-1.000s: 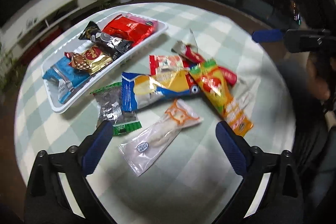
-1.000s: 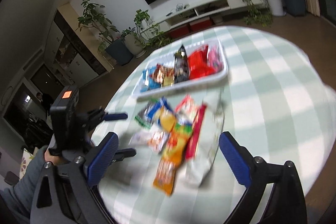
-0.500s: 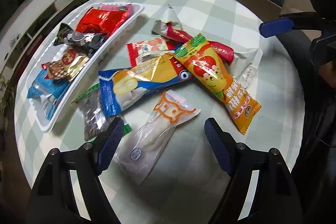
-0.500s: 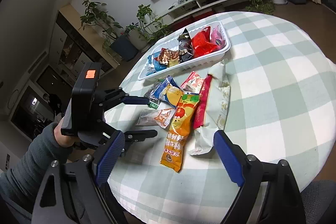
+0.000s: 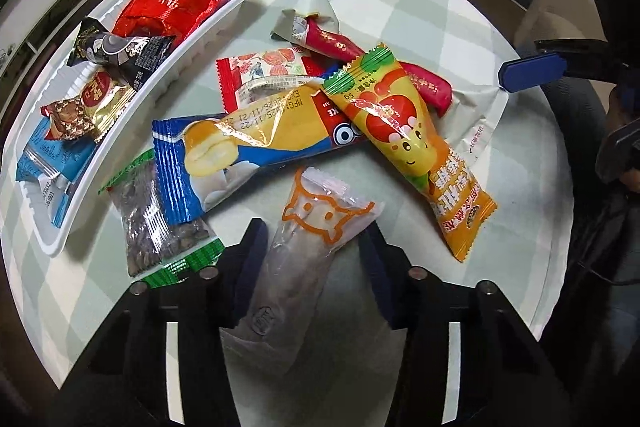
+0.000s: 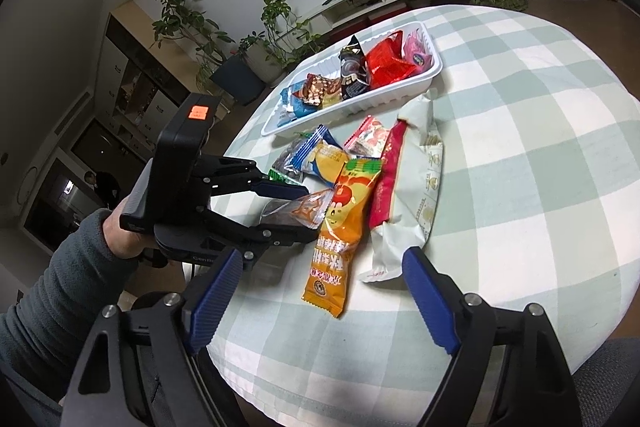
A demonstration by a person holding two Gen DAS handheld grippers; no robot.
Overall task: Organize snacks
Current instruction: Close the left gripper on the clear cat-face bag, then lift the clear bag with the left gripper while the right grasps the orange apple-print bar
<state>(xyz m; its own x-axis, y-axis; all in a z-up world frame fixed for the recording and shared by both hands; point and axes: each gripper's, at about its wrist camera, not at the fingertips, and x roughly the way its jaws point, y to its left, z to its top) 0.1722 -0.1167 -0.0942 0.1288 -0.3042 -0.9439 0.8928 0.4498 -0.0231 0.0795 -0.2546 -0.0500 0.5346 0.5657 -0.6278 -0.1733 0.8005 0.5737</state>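
My left gripper point(image 5: 314, 241) straddles a clear snack pack with an orange cat print point(image 5: 304, 255), its blue fingers close on both sides of it; whether they press it is unclear. The same pack point(image 6: 298, 209) lies between the left gripper's jaws point(image 6: 308, 211) in the right wrist view. Loose snacks lie on the checked table: a blue-yellow cake pack point(image 5: 256, 143), an orange-yellow pack point(image 5: 408, 143), a nut pack point(image 5: 156, 215). A white tray point(image 5: 192, 55) holds several snacks. My right gripper point(image 6: 320, 291) is open and empty above the near table edge.
A red stick pack point(image 6: 386, 179) and a white pack point(image 6: 420, 187) lie right of the pile. A red-white pack point(image 5: 268, 75) sits by the tray point(image 6: 400, 93). The round table's edge point(image 6: 360, 391) is just below my right gripper. Plants and a TV shelf stand beyond.
My left gripper has moved forward and down over the cat-print pack and its fingers have narrowed around it. My right gripper has steadied, staying open above the near edge.
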